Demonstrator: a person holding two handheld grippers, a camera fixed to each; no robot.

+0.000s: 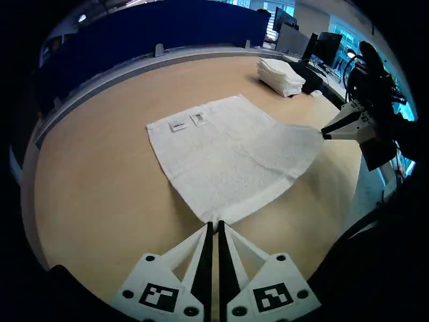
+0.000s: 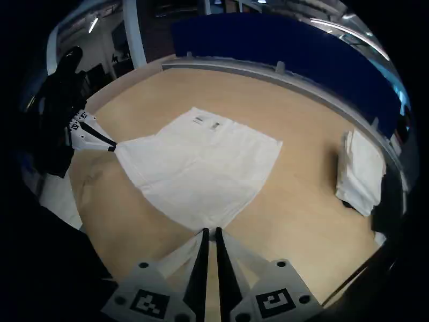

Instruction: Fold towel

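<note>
Left gripper view: left tongs point(image 1: 214, 224) pinch a towel point(image 1: 230, 155) corner.
The right tongs point(image 2: 210, 231) pinch another; tips hide both corners.

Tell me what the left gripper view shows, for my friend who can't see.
The left gripper pinches the near corner of a white towel lying spread on a wooden table. The right gripper pinches another corner at the right, and a stack of folded towels sits farther back.
</note>
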